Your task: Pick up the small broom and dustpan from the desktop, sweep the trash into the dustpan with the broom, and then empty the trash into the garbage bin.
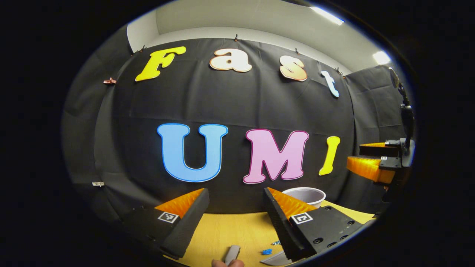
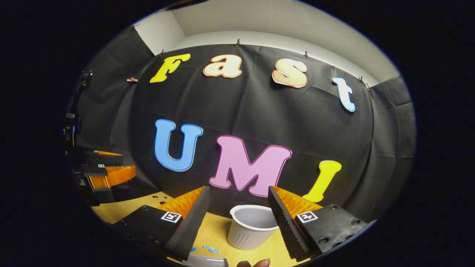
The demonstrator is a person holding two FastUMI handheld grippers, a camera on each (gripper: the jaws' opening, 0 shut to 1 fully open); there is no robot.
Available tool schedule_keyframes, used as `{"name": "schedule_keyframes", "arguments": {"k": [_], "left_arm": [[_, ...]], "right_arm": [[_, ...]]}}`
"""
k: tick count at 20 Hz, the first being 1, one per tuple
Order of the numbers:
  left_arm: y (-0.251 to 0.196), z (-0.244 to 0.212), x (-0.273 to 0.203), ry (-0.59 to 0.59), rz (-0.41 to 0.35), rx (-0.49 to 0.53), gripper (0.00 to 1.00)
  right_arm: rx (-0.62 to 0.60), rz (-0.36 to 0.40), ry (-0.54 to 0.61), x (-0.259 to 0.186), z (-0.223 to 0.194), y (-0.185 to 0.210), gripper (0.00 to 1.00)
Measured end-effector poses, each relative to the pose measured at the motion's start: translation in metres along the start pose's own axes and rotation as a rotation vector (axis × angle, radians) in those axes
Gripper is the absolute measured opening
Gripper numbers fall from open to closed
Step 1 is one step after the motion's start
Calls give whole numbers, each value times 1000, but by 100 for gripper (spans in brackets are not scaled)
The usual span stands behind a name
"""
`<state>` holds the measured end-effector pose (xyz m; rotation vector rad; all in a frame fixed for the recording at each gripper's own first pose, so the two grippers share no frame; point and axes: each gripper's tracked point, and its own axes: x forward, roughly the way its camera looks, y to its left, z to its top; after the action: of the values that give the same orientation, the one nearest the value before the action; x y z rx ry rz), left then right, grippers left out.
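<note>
Both grippers hover high above the desk (image 1: pixel 230 230), aimed at the wall rather than down, so I judge the pickup has not begun. The left gripper (image 1: pixel 235 196) has its fingers spread wide with nothing between them; the right gripper (image 2: pixel 237 194) is likewise spread and empty.

In the left gripper view, a grey handle (image 1: pixel 232 254), probably the broom's, lies at 6 o'clock by a fingertip at the bottom edge. Its long axis runs roughly from 6 toward 12, tilted slightly to 1; which end is the head I cannot tell. A pale edge (image 1: pixel 272 258), likely the dustpan, sits at 5 o'clock. Blue trash (image 1: pixel 266 251) lies between them, near both.

The white bin (image 2: pixel 252 226) stands upright, mouth up, toward 12 beyond the trash, presumably kept close for emptying.
</note>
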<state>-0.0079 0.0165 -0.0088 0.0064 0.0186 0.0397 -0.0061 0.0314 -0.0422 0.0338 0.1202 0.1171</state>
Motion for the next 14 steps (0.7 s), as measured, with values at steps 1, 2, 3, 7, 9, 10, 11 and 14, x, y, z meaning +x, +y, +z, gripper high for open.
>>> {"name": "schedule_keyframes", "arguments": {"k": [1,2,3,7,9,10,11,14], "left_arm": [[2,-2,-1,5,6,5,94],[6,-5,-2,8,13,9,94],[8,-7,-2,11,21,10,94],[17,-19,-7,33,45,8,94],[20,-23,-9,36,52,9,94],[21,-26,-10,38,55,11,95],[21,-27,-10,42,55,12,94],[24,-32,-12,51,62,8,94]], "right_arm": [[11,18,52,-5,-19,4,96],[25,35,104,-9,-37,9,96],[40,47,160,-16,-58,13,96],[90,82,347,-45,-134,30,97],[76,103,417,-62,-173,38,96],[71,121,457,-72,-193,43,97],[69,137,487,-78,-209,48,97],[80,191,640,-106,-267,64,97]]}}
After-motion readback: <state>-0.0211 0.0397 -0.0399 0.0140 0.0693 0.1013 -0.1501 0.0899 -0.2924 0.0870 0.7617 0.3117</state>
